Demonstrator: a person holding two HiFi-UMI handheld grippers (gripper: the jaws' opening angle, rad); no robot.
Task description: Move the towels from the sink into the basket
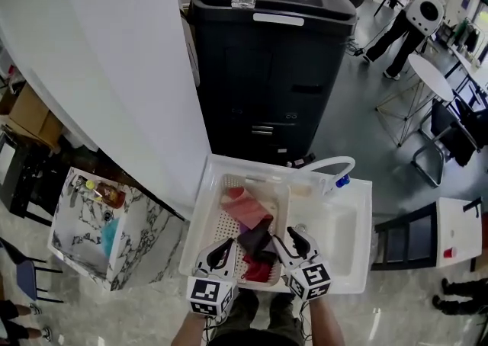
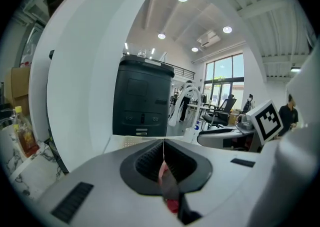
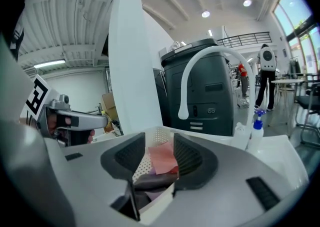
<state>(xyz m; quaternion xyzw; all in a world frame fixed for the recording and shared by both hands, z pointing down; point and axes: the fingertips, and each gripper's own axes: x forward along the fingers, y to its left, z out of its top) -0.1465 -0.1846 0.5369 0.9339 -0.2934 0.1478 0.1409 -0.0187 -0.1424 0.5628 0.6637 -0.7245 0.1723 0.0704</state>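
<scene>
The dark towel (image 1: 255,236) lies in the basket (image 1: 221,224) at lower centre, low between the right gripper's (image 1: 288,244) parted fingers; the left gripper's (image 1: 223,250) fingers are pressed together, empty.

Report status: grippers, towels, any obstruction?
Left gripper shut, nothing gripped. Right gripper open, above the basket. Towels piled in basket; none seen in sink basin. Nothing in the way.

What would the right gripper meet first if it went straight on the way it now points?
Probably the dark towel in the basket, just ahead of its open jaws; the depth is unclear.
</scene>
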